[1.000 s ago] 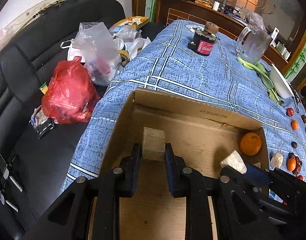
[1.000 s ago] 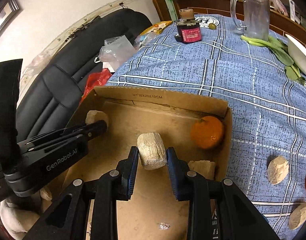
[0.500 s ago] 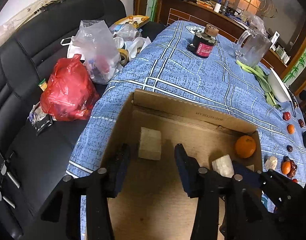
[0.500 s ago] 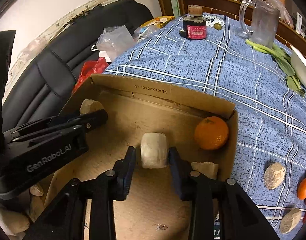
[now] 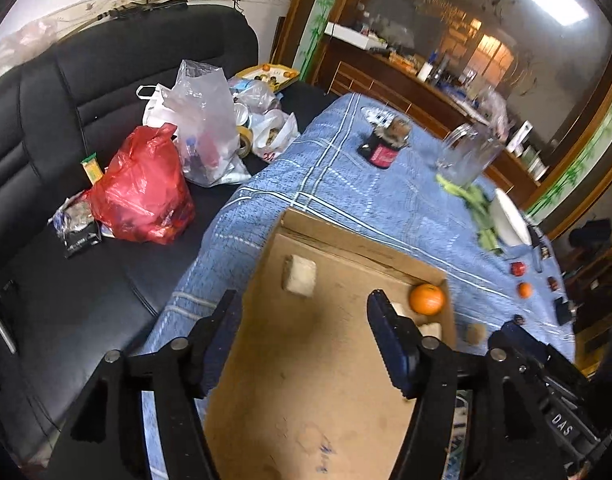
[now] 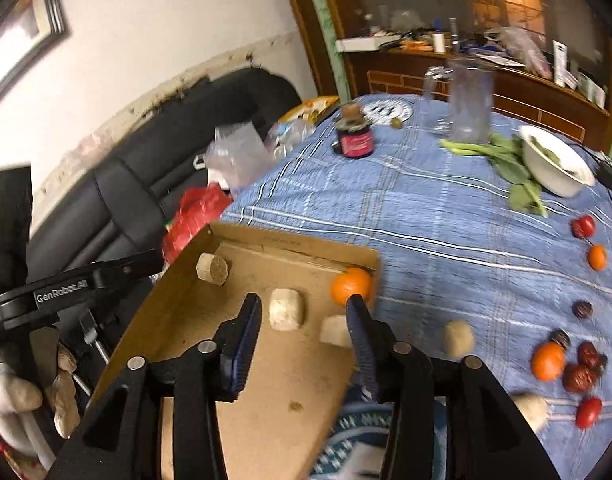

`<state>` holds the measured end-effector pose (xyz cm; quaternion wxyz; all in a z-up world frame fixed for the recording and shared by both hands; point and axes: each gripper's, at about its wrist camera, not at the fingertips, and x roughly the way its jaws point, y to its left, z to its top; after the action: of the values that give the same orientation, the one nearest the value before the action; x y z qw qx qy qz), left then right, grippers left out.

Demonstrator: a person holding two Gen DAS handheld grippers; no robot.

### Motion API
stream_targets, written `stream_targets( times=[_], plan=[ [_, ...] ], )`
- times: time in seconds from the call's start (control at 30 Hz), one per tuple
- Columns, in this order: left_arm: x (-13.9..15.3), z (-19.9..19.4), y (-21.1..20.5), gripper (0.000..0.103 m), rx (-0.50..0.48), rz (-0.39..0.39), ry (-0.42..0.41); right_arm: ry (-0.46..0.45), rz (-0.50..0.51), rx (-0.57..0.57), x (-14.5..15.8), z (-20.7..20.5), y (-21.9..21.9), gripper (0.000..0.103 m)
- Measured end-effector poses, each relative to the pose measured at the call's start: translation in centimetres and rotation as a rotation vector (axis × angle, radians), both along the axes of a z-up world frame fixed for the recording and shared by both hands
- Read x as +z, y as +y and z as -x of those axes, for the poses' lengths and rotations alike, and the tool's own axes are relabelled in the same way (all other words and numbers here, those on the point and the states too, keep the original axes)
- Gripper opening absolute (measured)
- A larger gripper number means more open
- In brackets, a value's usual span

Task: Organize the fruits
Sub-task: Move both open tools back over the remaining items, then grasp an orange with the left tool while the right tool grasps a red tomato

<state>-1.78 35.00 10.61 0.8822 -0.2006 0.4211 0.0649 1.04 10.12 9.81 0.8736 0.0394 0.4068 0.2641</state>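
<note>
The left gripper (image 5: 302,336) hangs over the cardboard box (image 5: 306,392), pointing steeply down. Its jaws are opening and nothing lies between them. Beyond its fingertips, a pale squared chunk (image 5: 300,275) rests on the box floor near the far-left corner, released and clear of both pads.

The right gripper (image 6: 304,334) hangs over the same box, jaws opening, with nothing gripped. A pale rounded chunk (image 6: 286,311) lies on the box floor just ahead of the fingertips, apart from both pads. A second pale piece (image 6: 335,332) lies just beside the right-hand finger; whether they touch cannot be told.

Box contents, as seen from the right wrist:
- An orange (image 6: 351,286) sits in the far-right corner, against the box wall.
- A cork-coloured cylinder (image 6: 212,269) lies on its side near the far-left corner.

The box stands at the near-left edge of the table, on a blue checked tablecloth (image 6: 426,220). Loose on the cloth to the right of the box: a pale lump (image 6: 459,338) just outside the box wall, a second orange (image 6: 548,360) beside a cluster of dark red dates (image 6: 584,372), a small orange fruit (image 6: 597,257) and a red one (image 6: 584,226) near the right edge.

Toward the far edge stand a dark jar (image 6: 354,136), a glass pitcher (image 6: 466,104) and a white bowl (image 6: 554,166) with leafy greens (image 6: 506,160) beside it. A black sofa (image 5: 66,128) left of the table carries a red plastic bag (image 5: 142,196) and clear bags (image 5: 204,128).
</note>
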Motion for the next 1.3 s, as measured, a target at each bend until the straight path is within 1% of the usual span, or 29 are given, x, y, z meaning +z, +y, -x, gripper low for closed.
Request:
stream_targets(
  times=[0.1,0.23,0.37,0.43,0.53,0.67,0.73,0.83,0.97,1.1,1.2,1.3],
  plan=[
    [0.4,1.4,-1.6,0.066,-0.027,0.02,-0.029,0.004,-0.038,-0.023,0.0,1.4,-2.6,0.054],
    [-0.1,2.3,-5.8,0.067,-0.112,0.051,-0.044,0.025,-0.082,-0.062,-0.6,3.7,-6.7,0.054],
    [-1.1,2.7,-9.6,0.067,-0.18,0.064,-0.048,0.015,-0.095,-0.101,-1.0,6.1,-10.2,0.054],
    [-1.5,3.0,-11.0,0.067,-0.192,0.063,-0.04,0.003,-0.098,-0.128,-0.8,7.1,-12.1,0.054],
    [-1.6,3.7,-13.0,0.067,-0.224,0.086,-0.042,-0.024,-0.086,-0.177,-0.6,8.5,-15.3,0.054],
    [-1.1,4.6,-16.0,0.067,-0.273,0.058,-0.062,-0.02,-0.087,-0.256,-0.9,9.2,-19.4,0.058],
    [-1.0,4.6,-17.5,0.068,-0.306,0.034,-0.059,-0.002,-0.099,-0.299,-1.6,9.3,-21.7,0.058],
    [-1.4,4.3,-19.9,0.07,-0.353,-0.004,-0.044,0.028,-0.114,-0.345,-2.6,9.3,-24.1,0.059],
    [-3.1,3.5,-23.1,0.07,-0.414,-0.024,-0.006,0.055,-0.111,-0.363,-4.0,8.9,-25.8,0.059],
    [-4.8,3.2,-26.0,0.07,-0.483,-0.048,0.022,0.076,-0.104,-0.368,-5.0,8.3,-26.5,0.058],
    [-6.0,3.0,-28.2,0.069,-0.537,-0.076,0.035,0.09,-0.087,-0.366,-5.8,7.5,-26.6,0.058],
    [-6.9,2.6,-29.8,0.069,-0.568,-0.102,0.041,0.109,-0.063,-0.36,-6.6,6.3,-26.4,0.058]
  ],
)
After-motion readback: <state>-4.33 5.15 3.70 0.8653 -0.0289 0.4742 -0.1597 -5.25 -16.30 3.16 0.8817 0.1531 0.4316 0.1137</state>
